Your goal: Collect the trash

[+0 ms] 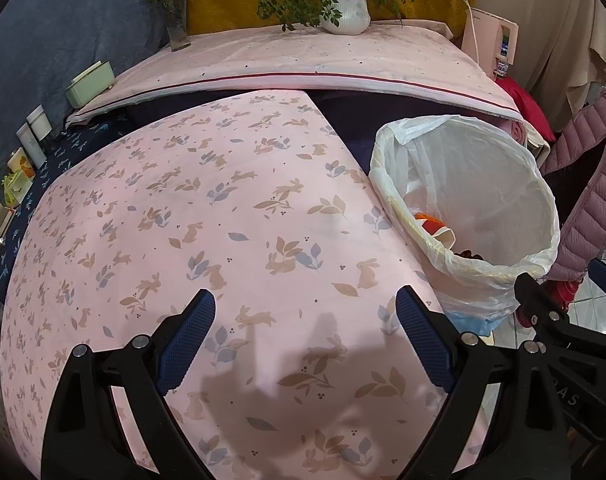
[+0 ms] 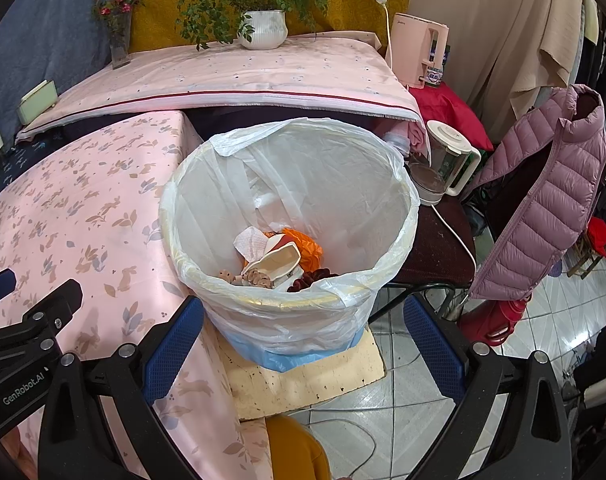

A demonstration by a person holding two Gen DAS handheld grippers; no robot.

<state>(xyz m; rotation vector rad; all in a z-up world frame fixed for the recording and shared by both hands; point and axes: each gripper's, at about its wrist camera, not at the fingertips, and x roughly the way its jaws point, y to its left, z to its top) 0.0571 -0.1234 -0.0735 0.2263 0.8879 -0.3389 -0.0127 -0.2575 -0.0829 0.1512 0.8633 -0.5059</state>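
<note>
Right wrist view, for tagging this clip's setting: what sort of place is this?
Probably a lived-in home room: cloth-covered tables, a potted plant, an electric kettle and a lined trash bin on tiled floor.

A lived-in home room: pink rabbit-print tablecloth point(image 1: 207, 240) at centre, white ribbed potted plant point(image 2: 263, 29) at top, pink electric kettle point(image 2: 419, 50) and quilted mauve jacket point(image 2: 543, 196) at right.

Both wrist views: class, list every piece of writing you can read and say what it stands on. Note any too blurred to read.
"GenRobot.AI": on the left gripper's black body, seen at the lower left of the right wrist view.
Letters on the black body at the left view's right edge: partly cut off, unreadable.
Label on the pink kettle: too small.
</note>
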